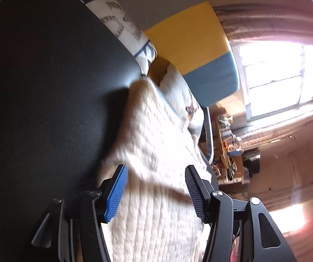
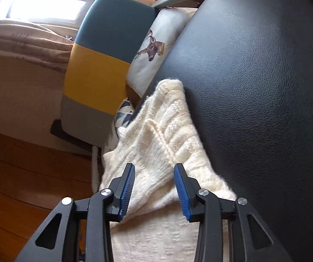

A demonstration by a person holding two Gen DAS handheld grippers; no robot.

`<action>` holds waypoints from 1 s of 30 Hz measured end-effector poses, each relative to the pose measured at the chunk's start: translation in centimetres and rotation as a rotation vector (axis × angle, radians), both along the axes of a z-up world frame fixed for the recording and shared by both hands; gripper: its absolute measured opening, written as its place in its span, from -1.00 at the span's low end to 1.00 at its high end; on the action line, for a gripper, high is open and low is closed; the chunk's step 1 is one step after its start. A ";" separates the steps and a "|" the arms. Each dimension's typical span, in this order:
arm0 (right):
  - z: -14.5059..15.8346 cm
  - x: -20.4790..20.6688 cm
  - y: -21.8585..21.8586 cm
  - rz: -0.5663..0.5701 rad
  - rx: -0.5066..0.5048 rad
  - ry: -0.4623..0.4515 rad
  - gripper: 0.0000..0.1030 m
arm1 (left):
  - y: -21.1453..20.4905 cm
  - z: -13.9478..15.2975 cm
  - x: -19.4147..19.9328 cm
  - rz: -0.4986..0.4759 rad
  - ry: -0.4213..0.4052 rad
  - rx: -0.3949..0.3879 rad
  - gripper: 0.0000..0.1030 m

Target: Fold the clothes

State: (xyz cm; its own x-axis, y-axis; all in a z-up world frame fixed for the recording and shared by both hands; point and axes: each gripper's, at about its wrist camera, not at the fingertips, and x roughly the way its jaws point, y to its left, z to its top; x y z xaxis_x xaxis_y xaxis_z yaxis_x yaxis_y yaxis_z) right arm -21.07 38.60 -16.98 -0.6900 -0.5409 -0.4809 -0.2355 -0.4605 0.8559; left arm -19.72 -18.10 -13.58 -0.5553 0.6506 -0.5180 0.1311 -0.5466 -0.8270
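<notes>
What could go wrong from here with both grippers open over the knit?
1. The cream sweater lies along the edge of the black surface; part already hangs toward the wooden floor, so a tug could pull it off.
2. The left gripper and right gripper both stand open over bunched knit, so closing now may catch several layers or snag the loose weave.

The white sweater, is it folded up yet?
Not neatly: the sweater lies rumpled on the black table, with both grippers open over it.
</notes>
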 end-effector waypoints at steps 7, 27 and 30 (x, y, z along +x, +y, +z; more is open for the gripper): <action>-1.5 -1.4 -2.4 -0.023 -0.049 -0.108 -0.25 | 2.7 -2.0 -0.5 0.002 -0.085 0.030 0.11; 2.2 -3.8 -6.6 0.164 0.483 0.004 -0.75 | 0.8 -3.1 -0.9 0.306 -0.090 -0.026 -0.88; 2.3 -3.4 -7.1 0.191 0.546 -0.020 -0.75 | 1.3 -3.6 -0.4 0.289 -0.107 -0.110 -0.88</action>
